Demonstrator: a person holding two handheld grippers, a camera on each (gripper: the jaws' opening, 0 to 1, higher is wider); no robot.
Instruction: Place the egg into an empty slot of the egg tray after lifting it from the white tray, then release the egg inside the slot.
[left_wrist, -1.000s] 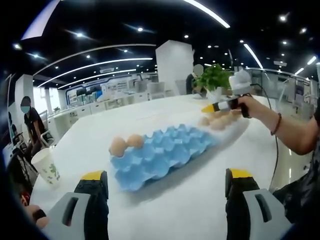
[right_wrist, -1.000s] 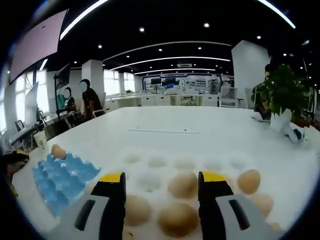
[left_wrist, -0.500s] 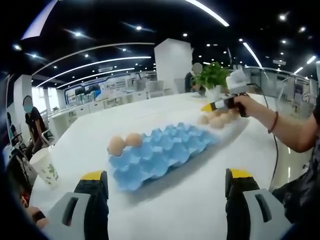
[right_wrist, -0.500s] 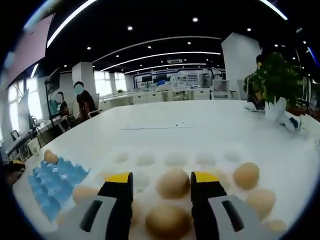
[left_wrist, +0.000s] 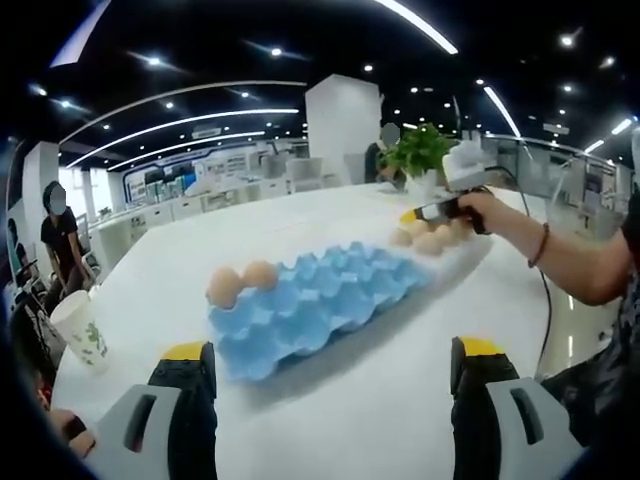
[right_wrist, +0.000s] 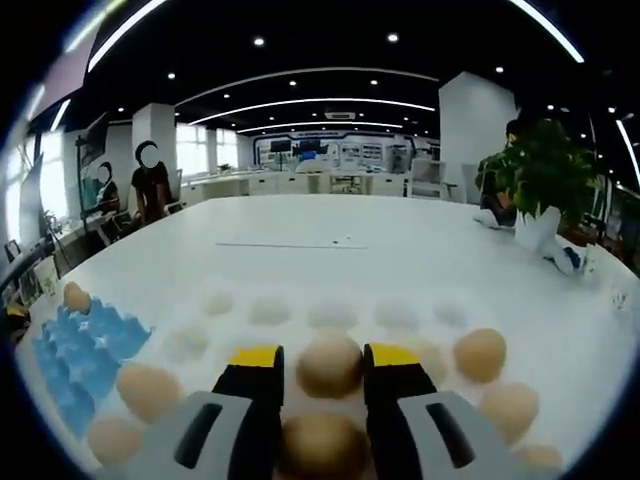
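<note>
Jaws of right gripper (right_wrist: 316, 356) have narrowed over the last sec: wide apart earlier, now pinched in on both sides of one egg (right_wrist: 330, 364) in the white tray (right_wrist: 300, 312). Yellow tips sit just beside the egg's flanks, prob touching, but actual contact is too blurred to tell, so can't say if it's gripped yet. Egg isn't raised; it sits in its dimple w/ another egg just below it between the jaw bodies. Means the pick step is at the closing stage; lift not yet begun, placing and release still to come.

Left gripper (left_wrist: 330, 362) is idle, jaws spread wide, nothing between them, low over the table (left_wrist: 350, 420). Ahead of it lies the blue egg tray (left_wrist: 310, 300), two eggs (left_wrist: 240, 282) at its far-left end, most slots vacant. Beyond it, left gripper view shows the person's hand (left_wrist: 478, 208) working the right gripper at the white tray. In right gripper view the blue tray is far left, well apart from the target egg, so the carry goes leftward.
</note>
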